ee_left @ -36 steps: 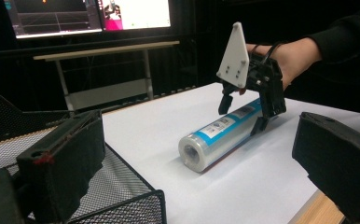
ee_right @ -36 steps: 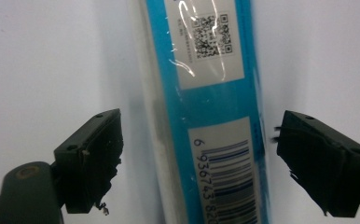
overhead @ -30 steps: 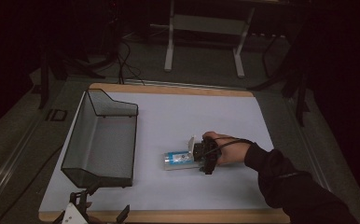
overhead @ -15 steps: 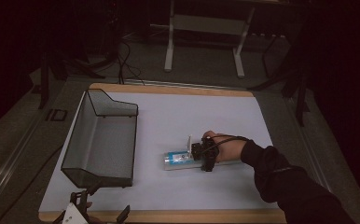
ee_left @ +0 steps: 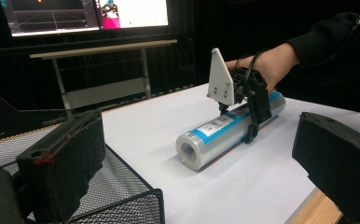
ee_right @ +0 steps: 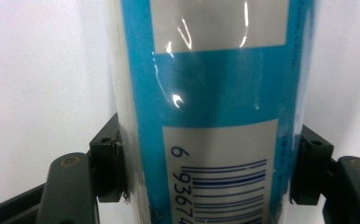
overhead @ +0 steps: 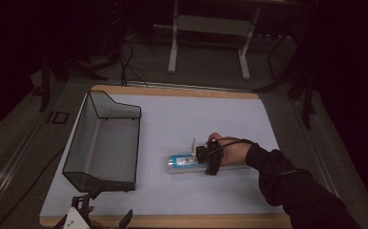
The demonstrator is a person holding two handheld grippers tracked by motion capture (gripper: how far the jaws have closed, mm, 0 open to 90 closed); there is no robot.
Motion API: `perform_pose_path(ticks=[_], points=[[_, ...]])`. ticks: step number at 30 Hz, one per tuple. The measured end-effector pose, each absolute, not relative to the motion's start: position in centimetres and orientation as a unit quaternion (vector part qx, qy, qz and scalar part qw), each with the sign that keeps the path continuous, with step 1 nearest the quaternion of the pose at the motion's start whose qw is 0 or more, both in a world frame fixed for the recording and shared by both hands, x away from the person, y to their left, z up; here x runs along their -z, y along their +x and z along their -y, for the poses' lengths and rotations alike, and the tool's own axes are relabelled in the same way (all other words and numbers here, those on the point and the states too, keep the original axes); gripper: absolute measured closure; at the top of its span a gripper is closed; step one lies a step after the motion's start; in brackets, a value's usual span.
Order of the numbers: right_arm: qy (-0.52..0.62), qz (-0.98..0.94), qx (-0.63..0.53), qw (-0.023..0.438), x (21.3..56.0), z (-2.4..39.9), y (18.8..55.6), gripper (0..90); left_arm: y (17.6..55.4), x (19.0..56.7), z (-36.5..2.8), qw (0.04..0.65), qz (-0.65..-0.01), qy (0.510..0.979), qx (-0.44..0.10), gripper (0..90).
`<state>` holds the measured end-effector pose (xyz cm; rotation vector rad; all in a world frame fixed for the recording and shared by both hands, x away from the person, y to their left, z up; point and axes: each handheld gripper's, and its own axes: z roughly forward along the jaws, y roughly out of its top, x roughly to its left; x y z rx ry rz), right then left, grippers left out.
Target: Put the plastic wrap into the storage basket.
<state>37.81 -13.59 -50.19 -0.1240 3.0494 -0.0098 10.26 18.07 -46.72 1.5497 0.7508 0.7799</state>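
A roll of clear film with a blue label and barcode [overhead: 184,162] [ee_left: 225,135] [ee_right: 215,93] lies on its side on the white table top [overhead: 196,114]. My right gripper [overhead: 209,162] [ee_left: 252,116] [ee_right: 211,168] comes down across the roll, held by a hand in a dark sleeve. One jaw presses each side of the roll, so it is shut on it. My left gripper [overhead: 94,217] [ee_left: 201,154] sits at the table's near left edge. It is open, nothing between its jaws, and it faces the roll from a distance.
A black wire-mesh basket [overhead: 103,143] [ee_left: 122,196] stands on the left part of the table, between my left gripper and the roll. A wooden rim [overhead: 182,90] runs round the table. Table legs and cables [overhead: 172,43] lie on the floor beyond.
The right hand and gripper have shifted slightly and settled lower over the roll. The roll and the left gripper have stayed in place.
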Motion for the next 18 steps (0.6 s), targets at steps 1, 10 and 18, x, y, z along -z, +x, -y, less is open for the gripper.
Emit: perform_pose_path(ticks=[1,10,18], points=[[-0.035,-0.999,0.004,0.041,50.2,13.5,37.8,31.4,10.3,46.7,-18.0,0.584,-0.322,0.665,-0.336,3.5],[0.006,-0.999,-0.002,0.035,49.3,13.1,38.2,31.7,10.3,46.7,-18.1,0.583,-0.324,0.664,-0.338,3.4],[0.063,-0.998,-0.015,0.027,47.9,13.0,38.7,31.8,10.3,46.7,-18.1,0.582,-0.322,0.665,-0.339,3.5]])
